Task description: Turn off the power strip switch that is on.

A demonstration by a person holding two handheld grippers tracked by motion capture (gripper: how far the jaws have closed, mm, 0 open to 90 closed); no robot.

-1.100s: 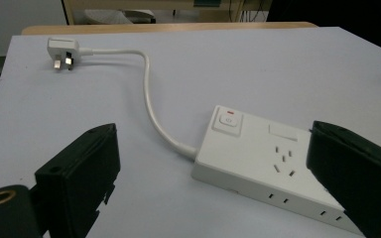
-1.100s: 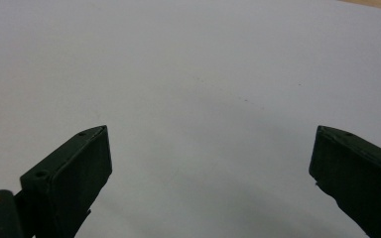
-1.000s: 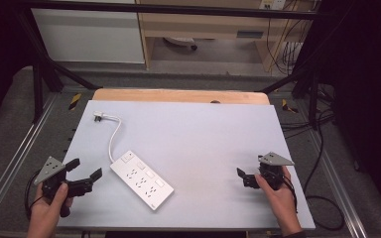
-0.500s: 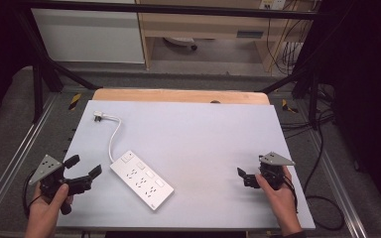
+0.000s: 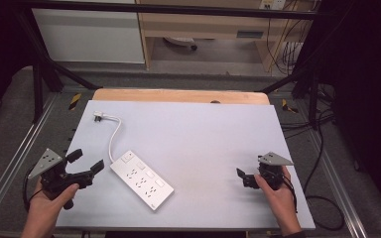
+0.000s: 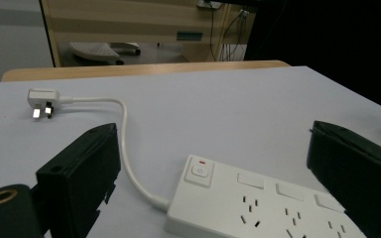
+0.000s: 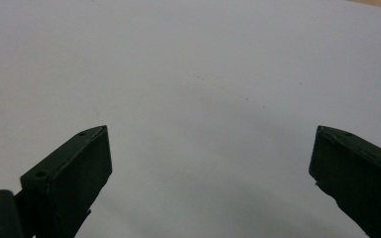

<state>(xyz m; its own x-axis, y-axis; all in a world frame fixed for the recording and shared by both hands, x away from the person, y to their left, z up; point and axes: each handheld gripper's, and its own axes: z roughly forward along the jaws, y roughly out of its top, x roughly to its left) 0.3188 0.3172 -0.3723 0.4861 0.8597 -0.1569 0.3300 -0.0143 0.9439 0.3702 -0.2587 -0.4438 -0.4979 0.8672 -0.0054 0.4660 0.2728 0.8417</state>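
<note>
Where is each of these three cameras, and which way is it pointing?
High view: above the near edge, looking forward and down on the table; both hands hold the left gripper and right gripper.
Left gripper view: rides that gripper, facing the power strip and its plug between open jaws.
Right gripper view: faces bare tabletop between open jaws.
Shared: high and left gripper views both show the power strip.

Pale table (image 5: 203, 134) fills mid-frame; a white power strip (image 5: 141, 179) lies lower left, its cord (image 5: 113, 139) running to the plug (image 5: 99, 116) upper left.
</note>
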